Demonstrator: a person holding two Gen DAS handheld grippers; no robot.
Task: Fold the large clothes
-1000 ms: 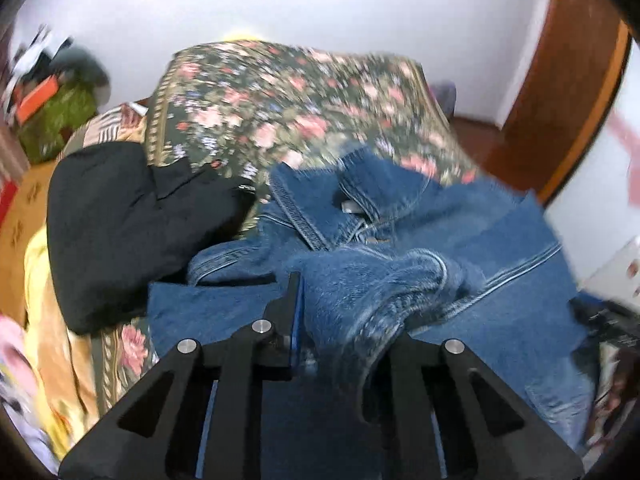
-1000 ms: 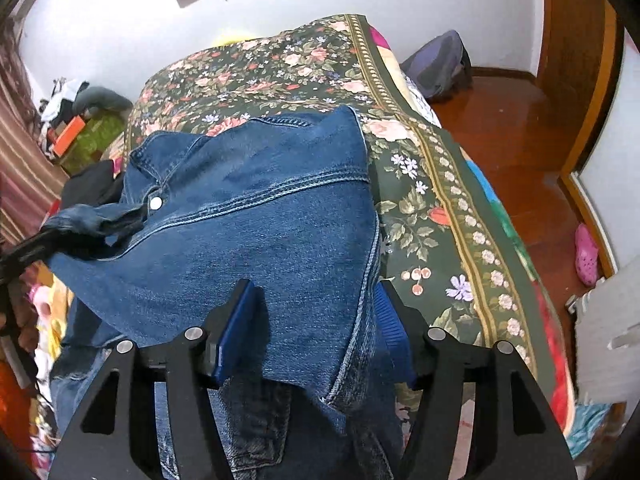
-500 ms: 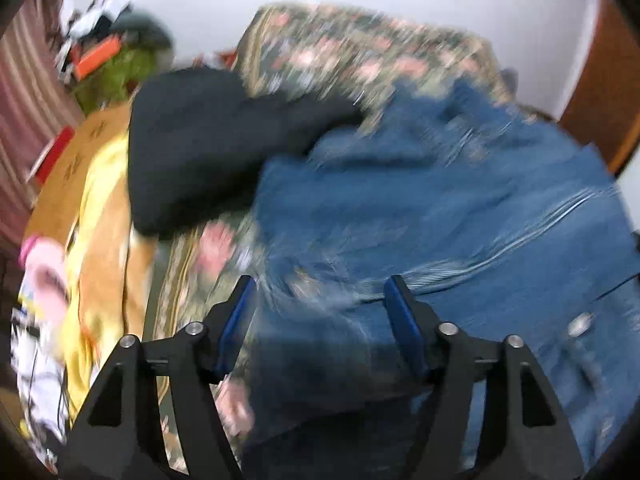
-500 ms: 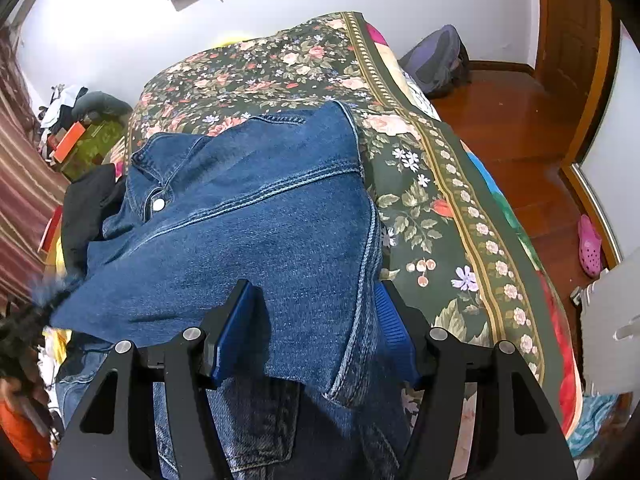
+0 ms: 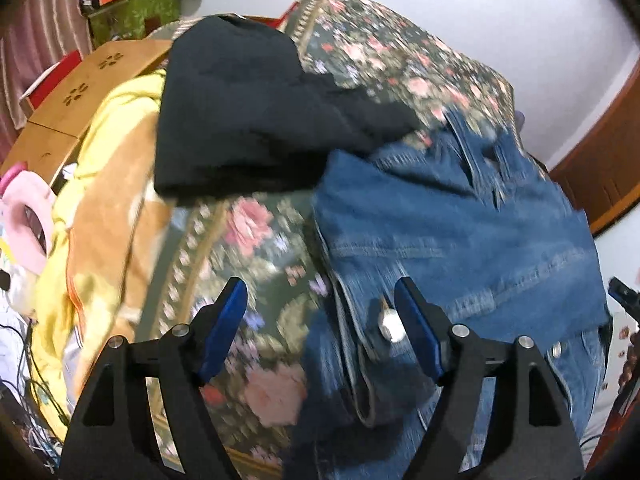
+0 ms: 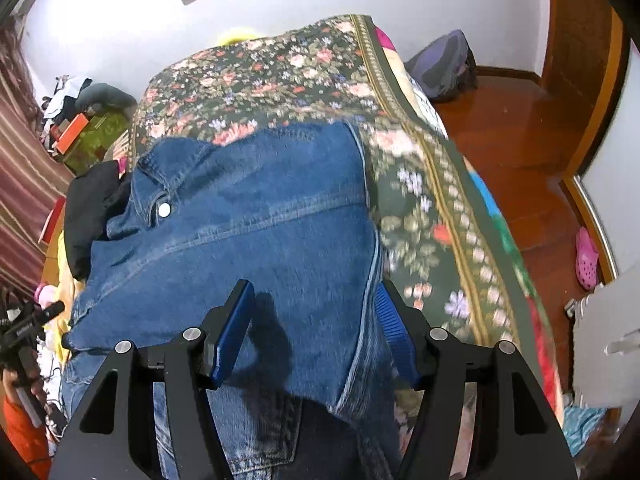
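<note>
Right wrist: denim jacket (image 6: 256, 240) on floral bedspread (image 6: 280, 76); left gripper (image 5: 320, 320) released, right gripper (image 6: 316, 320) apparently unclenched.

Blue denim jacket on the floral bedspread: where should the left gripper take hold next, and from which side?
Judging by its pose, the blue denim jacket is best gripped at its doubled left edge near the metal snap button. Come from above, jaws straddling that edge: it lies raised against the floral bedspread, free of the black garment. The left gripper, jaws just opened and empty, already hangs beside it.
</note>
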